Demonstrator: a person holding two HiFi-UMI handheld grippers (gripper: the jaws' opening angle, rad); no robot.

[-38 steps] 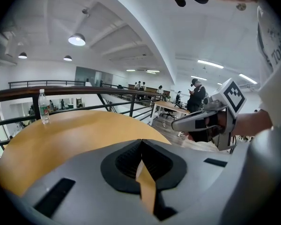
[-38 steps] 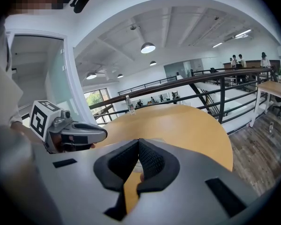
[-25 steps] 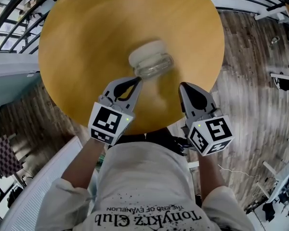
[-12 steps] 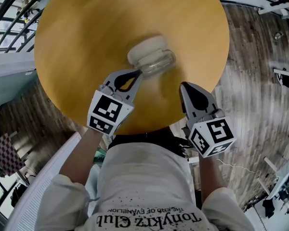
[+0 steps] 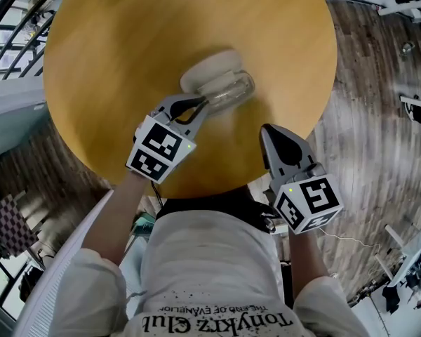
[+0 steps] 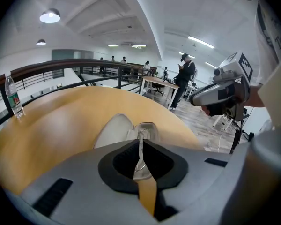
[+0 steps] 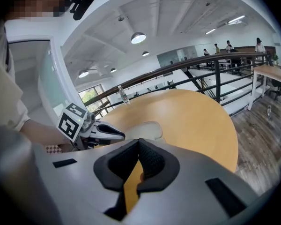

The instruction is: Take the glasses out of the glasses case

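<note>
An open white glasses case [image 5: 209, 70] lies near the middle of the round wooden table [image 5: 126, 41]. Clear-framed glasses [image 5: 230, 90] sit at its near edge. My left gripper [image 5: 201, 107] reaches in from the near left and is shut on a thin edge of the glasses [image 6: 140, 146], with the white case [image 6: 111, 131] just beyond. My right gripper [image 5: 269, 133] hovers over the table's near right edge, shut with nothing in it. In the right gripper view the case [image 7: 143, 129] shows beyond the left gripper [image 7: 113, 134].
A plastic water bottle [image 6: 13, 96] stands at the table's far edge by a dark railing [image 6: 84, 65]. Wooden floor [image 5: 365, 118] lies to the right. People stand at desks [image 6: 157, 82] in the distance.
My left gripper has moved forward to the glasses and now grips their edge. The right gripper has stayed about where it was.
</note>
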